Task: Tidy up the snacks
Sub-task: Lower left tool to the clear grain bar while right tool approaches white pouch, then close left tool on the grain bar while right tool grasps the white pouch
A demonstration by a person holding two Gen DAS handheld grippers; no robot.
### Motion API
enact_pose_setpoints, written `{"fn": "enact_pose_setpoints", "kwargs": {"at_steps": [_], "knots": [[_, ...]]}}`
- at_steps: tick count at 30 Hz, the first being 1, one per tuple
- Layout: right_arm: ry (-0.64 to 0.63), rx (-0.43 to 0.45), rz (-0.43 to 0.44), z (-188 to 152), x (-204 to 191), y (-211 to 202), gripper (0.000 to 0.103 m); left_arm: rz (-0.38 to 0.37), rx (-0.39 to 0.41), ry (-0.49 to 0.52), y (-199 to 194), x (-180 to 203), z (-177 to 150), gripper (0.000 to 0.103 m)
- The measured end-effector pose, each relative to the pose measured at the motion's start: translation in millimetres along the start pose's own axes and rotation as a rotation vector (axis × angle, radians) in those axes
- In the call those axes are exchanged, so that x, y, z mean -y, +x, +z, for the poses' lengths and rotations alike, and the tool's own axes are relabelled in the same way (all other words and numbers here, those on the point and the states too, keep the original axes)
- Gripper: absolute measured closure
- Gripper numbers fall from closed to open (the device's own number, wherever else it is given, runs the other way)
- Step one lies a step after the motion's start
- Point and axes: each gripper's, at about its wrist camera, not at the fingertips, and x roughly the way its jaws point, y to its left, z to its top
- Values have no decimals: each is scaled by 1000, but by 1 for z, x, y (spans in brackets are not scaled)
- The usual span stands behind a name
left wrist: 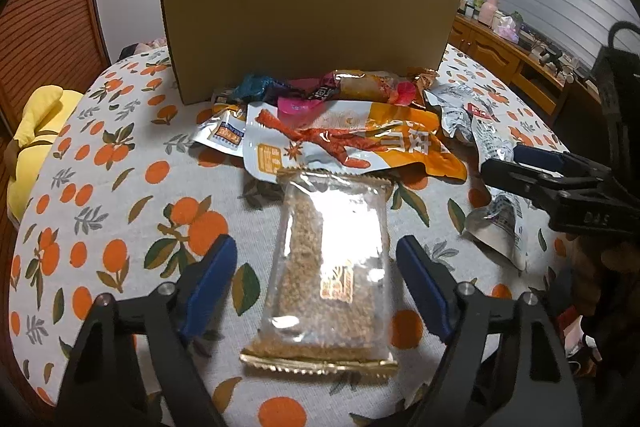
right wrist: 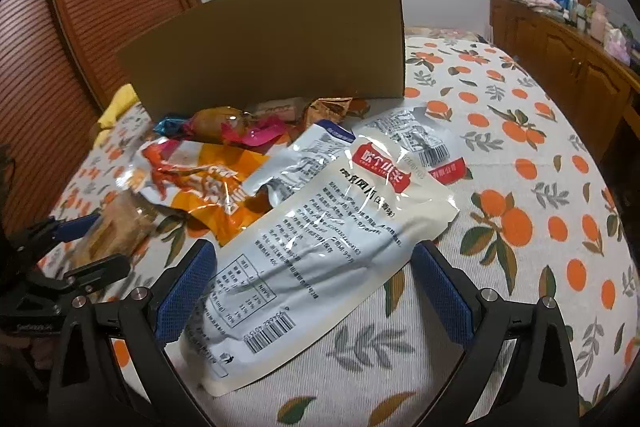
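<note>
Around the snack table
Orange-print tablecloth (left wrist: 120, 187), yellow plush toy (left wrist: 36, 131) at its edge, louvered wooden door (right wrist: 100, 7), wooden sideboard (right wrist: 560, 55) holding bottles.

Obscured areas noted from my two wrist views.

The cardboard box (left wrist: 308, 27) shows me only its outer wall; its inside is hidden. Small wrappers (left wrist: 320, 89) heaped at its foot overlap, and I cannot tell them apart. The orange packet (right wrist: 208, 187) lies partly under the white pouch (right wrist: 320, 239). Items on the sideboard (left wrist: 504, 23) are too small to identify.

Both wrist cams look down-fwd, close over the worktop (left wrist: 120, 155); both share the cardboard box (left wrist: 304, 27) & snack pile (right wrist: 208, 163).
</note>
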Motion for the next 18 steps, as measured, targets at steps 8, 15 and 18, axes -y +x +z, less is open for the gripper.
{"fn": "enact_pose_setpoints", "kwargs": {"at_steps": [8, 15, 18], "knots": [[1, -12, -40, 6, -4, 7, 2, 13, 7, 9, 1, 1, 0, 21], [-29, -32, -75, 9, -12, 12, 2, 17, 25, 16, -2, 2, -1, 45], [-60, -49, -58, 6, -12, 14, 2, 22, 27, 14, -4, 0, -2, 55]]}}
